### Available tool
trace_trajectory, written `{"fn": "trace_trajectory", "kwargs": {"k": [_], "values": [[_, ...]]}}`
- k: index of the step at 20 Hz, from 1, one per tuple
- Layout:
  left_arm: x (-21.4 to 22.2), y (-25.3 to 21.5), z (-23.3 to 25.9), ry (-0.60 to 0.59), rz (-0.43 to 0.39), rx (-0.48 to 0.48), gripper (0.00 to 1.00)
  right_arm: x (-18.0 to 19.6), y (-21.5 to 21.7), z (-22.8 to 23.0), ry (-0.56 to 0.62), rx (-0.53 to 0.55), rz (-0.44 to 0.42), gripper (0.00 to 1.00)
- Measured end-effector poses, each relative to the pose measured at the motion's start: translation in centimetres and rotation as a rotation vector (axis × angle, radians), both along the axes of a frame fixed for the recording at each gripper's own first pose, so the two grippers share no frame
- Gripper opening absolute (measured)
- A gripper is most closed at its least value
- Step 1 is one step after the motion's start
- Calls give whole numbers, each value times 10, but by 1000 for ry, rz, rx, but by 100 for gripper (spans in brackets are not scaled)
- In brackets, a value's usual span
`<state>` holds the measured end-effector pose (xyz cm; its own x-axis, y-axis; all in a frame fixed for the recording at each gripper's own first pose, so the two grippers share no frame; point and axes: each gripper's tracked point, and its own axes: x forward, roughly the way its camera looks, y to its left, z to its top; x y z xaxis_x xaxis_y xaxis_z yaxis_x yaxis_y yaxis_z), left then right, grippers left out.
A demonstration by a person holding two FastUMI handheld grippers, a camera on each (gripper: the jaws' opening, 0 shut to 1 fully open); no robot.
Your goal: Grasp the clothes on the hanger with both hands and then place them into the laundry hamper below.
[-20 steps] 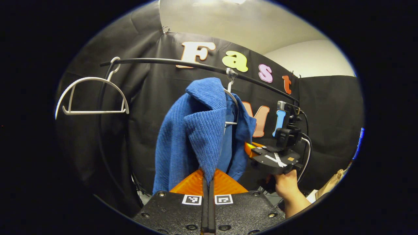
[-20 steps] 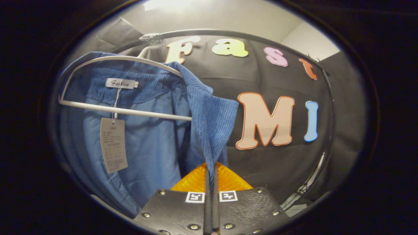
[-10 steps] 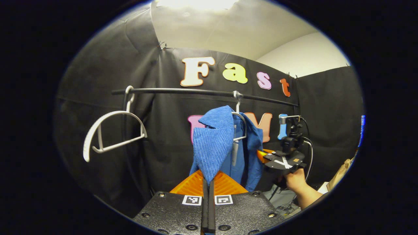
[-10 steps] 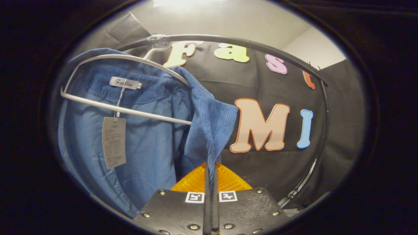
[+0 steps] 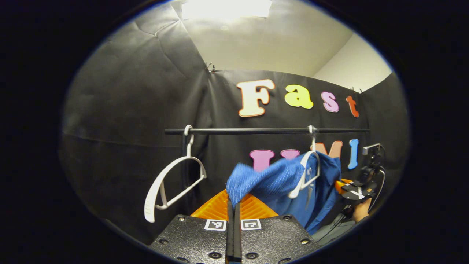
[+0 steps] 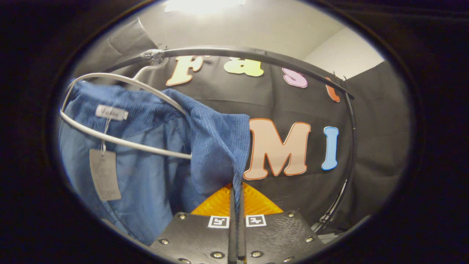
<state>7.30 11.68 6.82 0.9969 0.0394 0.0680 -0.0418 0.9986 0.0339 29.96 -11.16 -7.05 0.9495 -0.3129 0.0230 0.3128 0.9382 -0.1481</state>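
- Two white hangers are carried by the black rail; at the left, the empty hanger is seen hanging tilted, with nothing draped on it.
- Next to the right, at the bottom centre of the left gripper view, the left hand-held gripper is pressed together on a fold of the blue garment, pinching the ribbed cloth between both fingers; the fold is drawn out sideways from the hanger, which suggests that shoulder is being pulled free.
- Further right, the garment's hanger is hooked on the rail and tilted, with the cloth partly draped over it, so the garment is judged not yet off.
- At the far right of that view, the right hand-held gripper is seen at the garment's other edge, held by a hand.
- In the right gripper view, the right hand-held gripper is closed on the garment's front edge, cloth pinched between its fingers; a paper tag hangs inside by the collar.
- A hold on both sides is judged to keep the cloth spread and controlled for lowering into the hamper.
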Motion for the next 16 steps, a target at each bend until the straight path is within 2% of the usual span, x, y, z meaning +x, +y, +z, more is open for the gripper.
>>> {"fn": "trace_trajectory", "kwargs": {"k": [3, 4, 5, 8, 9, 13, 16], "values": [[15, -10, -16, 28, -27, -18, 0, 14, -7, 5, -24, 7, -12, 0], [21, -9, -19, 30, -20, -17, 0, 16, -9, 5, -29, 16, -22, 2], [27, -9, -20, 29, -17, -14, 0, 20, -10, 6, -34, 25, -30, 0], [44, -11, -21, 26, -26, -62, 0, 36, -31, 10, -35, 24, -70, 2], [49, -10, -20, 21, -23, -77, 2, 44, -38, 12, -37, 33, -81, 2], [64, 4, -12, -1, 13, -95, 0, 70, -66, 16, -34, 26, -127, 2], [80, 9, -11, 11, 29, -93, 0, 88, -75, -1, 17, 43, -134, 2]]}}
